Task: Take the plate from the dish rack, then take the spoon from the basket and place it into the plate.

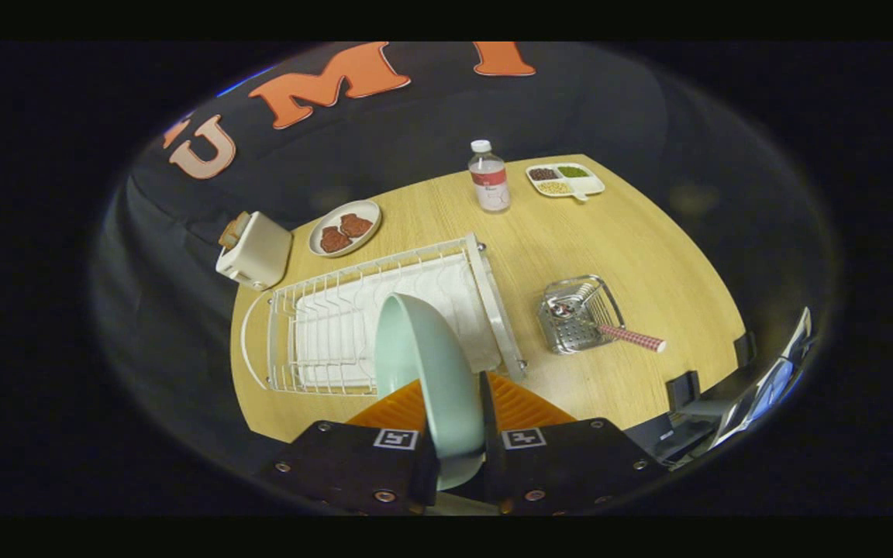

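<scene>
The tongs (458, 422) are seen pinching the pale green plate (427, 372), which is held on edge between the two fingers (396, 407), one pressed to each face. The plate is raised above the counter (648, 256), its upper rim seen in front of the near side of the dish rack (384, 310).

The white wire rack is laid across the left half of the counter, with a white drip tray (338, 325) inside it and a curved handle toward the left edge. Nothing else is seen standing in its slots.

To the right of the rack, well apart from it, a small metal basket (578, 314) is set near the right edge of the counter. The spoon (617, 333) is lying in it, the bowl end inside the basket and the red-and-white checked handle sticking out over the basket's rim toward the near right corner.

Beyond the rack, a cream toaster (254, 249) with a slice of bread in it is placed at the far left corner, and a plate of brown food (344, 228) is set just beside it. A clear bottle (488, 178) with a white cap stands at the far edge, and a divided tray (564, 180) holding dark, green and yellow fillings is placed near it toward the far right corner.
</scene>
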{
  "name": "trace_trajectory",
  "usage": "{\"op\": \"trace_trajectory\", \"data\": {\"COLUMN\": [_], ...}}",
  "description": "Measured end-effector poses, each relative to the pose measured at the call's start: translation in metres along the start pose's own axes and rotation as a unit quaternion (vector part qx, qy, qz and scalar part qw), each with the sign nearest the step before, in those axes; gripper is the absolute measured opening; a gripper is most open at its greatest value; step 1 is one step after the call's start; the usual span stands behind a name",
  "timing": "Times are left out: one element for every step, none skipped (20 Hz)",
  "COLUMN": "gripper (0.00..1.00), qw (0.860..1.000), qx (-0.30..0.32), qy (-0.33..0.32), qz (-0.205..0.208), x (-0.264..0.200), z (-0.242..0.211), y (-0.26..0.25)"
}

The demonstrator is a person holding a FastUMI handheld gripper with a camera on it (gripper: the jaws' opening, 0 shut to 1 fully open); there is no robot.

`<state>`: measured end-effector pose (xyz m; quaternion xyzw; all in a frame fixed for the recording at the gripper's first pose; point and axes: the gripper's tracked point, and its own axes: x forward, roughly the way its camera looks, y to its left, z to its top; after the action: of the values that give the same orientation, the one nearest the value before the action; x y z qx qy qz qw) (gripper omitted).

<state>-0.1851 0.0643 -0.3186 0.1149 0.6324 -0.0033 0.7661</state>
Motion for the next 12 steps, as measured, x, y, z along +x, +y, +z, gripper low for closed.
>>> {"op": "trace_trajectory", "data": {"gripper": [0.25,0.25,0.25,0.25,0.25,0.25,0.25,0.25,0.25,0.25,0.25,0.25], "qw": [1.000,0.999,0.998,0.998,0.997,0.997,0.995,0.994,0.993,0.992,0.990,0.988], "qx": [0.007,0.015,0.021,0.025,0.030,0.029,0.033,0.036,0.037,0.035,0.039,0.046], "qy": [0.006,0.012,0.015,0.021,0.027,0.031,0.035,0.038,0.040,0.041,0.044,0.049], "qz": [0.017,0.034,0.050,0.061,0.064,0.067,0.082,0.095,0.107,0.117,0.126,0.138], "x": [0.001,0.003,0.005,0.008,0.012,0.016,0.017,0.019,0.021,0.025,0.030,0.033], "z": [-0.008,-0.017,-0.024,-0.032,-0.039,-0.047,-0.052,-0.058,-0.063,-0.070,-0.076,-0.081], "y": [0.000,0.000,-0.001,-0.004,-0.009,-0.012,-0.011,-0.010,-0.011,-0.012,-0.015,-0.015]}}
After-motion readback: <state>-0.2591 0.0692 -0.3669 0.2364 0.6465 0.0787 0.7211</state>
